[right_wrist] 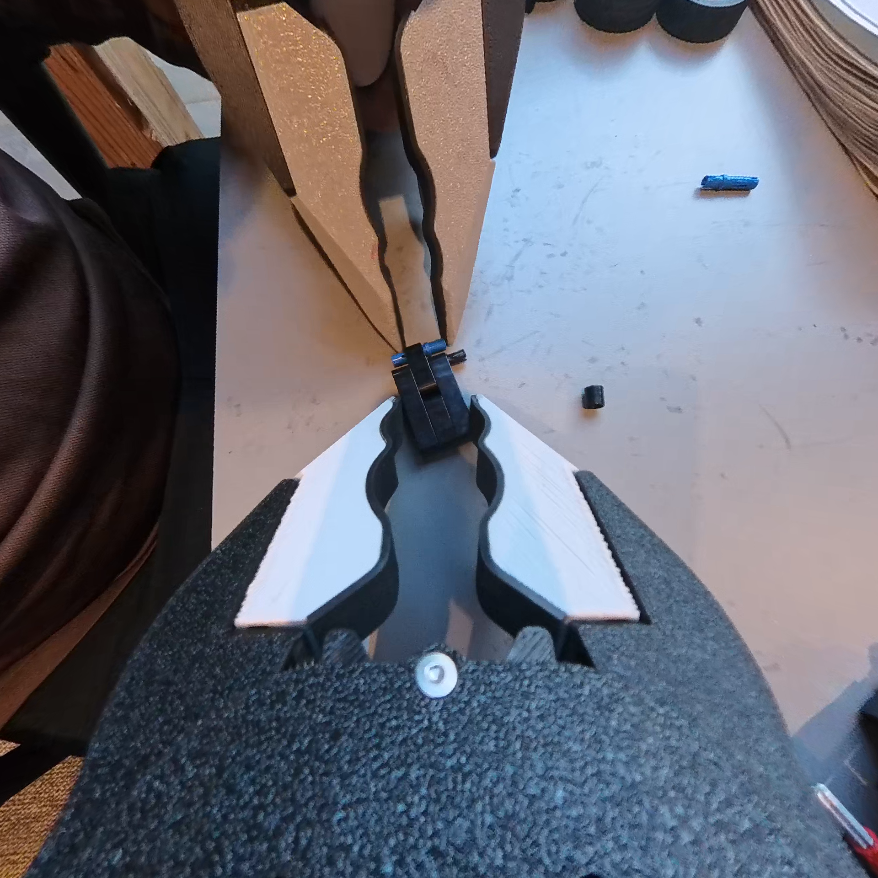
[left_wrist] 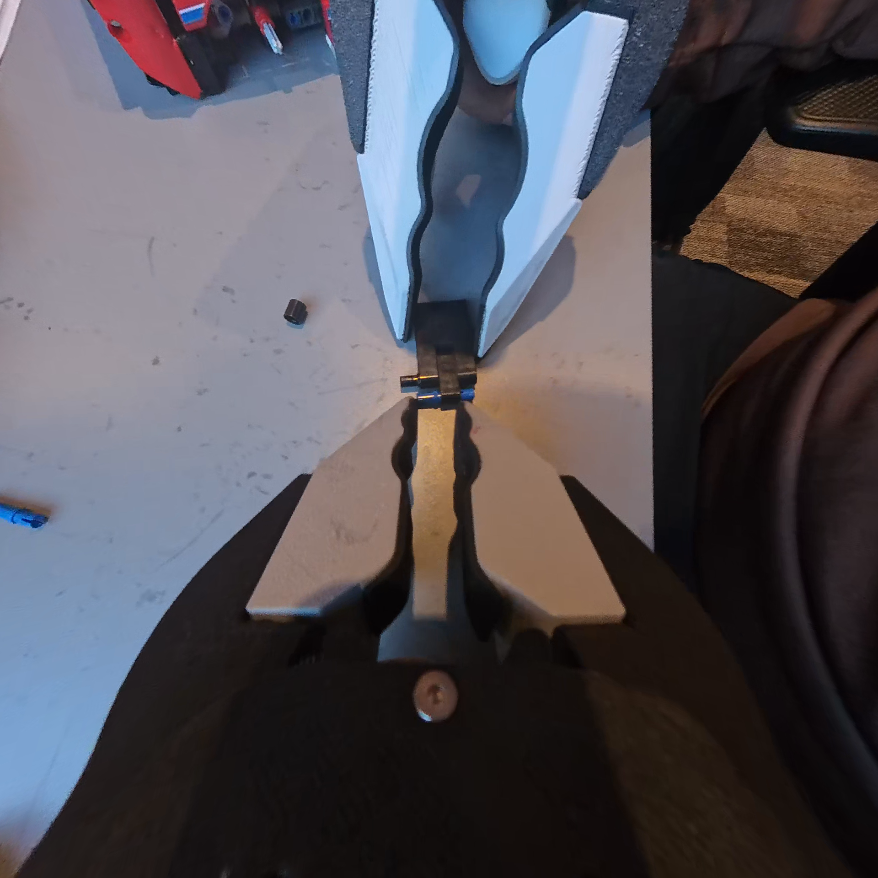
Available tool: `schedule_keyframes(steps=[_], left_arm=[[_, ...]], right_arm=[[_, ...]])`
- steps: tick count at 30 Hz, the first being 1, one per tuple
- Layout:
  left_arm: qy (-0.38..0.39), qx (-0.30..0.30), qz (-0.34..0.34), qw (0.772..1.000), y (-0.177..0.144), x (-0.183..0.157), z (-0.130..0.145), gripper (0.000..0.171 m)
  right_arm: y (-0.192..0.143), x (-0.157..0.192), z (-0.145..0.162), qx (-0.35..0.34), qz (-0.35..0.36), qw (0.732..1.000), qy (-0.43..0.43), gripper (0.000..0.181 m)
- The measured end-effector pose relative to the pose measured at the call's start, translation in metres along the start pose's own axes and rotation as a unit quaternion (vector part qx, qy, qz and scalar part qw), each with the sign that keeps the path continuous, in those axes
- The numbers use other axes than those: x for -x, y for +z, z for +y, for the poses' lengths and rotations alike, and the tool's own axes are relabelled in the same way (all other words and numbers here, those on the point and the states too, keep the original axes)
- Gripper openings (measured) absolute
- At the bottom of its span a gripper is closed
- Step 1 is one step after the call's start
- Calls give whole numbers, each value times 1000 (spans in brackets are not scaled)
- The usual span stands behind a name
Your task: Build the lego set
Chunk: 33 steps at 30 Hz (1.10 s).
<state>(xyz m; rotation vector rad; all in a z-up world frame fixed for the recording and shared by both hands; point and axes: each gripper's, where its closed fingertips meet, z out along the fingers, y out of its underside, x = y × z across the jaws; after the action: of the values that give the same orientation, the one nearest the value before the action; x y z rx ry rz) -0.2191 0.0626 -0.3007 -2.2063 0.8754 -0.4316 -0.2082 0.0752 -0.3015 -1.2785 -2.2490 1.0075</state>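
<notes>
My right gripper (right_wrist: pixel 434 408), with white fingers, is shut on a black lego piece (right_wrist: pixel 430 408) made of stacked beams, held just above the table. It also shows in the left wrist view (left_wrist: pixel 444 339), coming in from the top with the piece (left_wrist: pixel 444 332). A blue pin (left_wrist: pixel 430 398) and a black pin (left_wrist: pixel 412 381) cross the piece's free end. My left gripper (left_wrist: pixel 439 406), with tan fingers, is closed to a narrow gap with its tips at the blue pin (right_wrist: pixel 434 349). The two grippers meet tip to tip.
A small black bush (left_wrist: pixel 294 312) and a loose blue pin (left_wrist: pixel 23 517) lie on the scuffed table (left_wrist: pixel 166 285). A red lego model (left_wrist: pixel 157 47) stands at the far left. Black tyres (right_wrist: pixel 617 12) sit at the back. The table edge and a person's dark clothing (right_wrist: pixel 71 380) are close.
</notes>
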Motion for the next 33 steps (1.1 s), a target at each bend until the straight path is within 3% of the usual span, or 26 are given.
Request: schedule_keyframes(steps=[5, 8, 33], left_arm=[[-2, 0, -4, 1000, 0, 0, -1, 14], [-2, -2, 4, 1000, 1, -3, -1, 23], [-5, -1, 10, 1000, 0, 0, -1, 15]], right_arm=[[0, 0, 0, 0, 1, 1000, 2, 28], [0, -1, 0, -1, 1, 1000, 4, 28], [0, 0, 0, -1, -4, 1000, 7, 28]])
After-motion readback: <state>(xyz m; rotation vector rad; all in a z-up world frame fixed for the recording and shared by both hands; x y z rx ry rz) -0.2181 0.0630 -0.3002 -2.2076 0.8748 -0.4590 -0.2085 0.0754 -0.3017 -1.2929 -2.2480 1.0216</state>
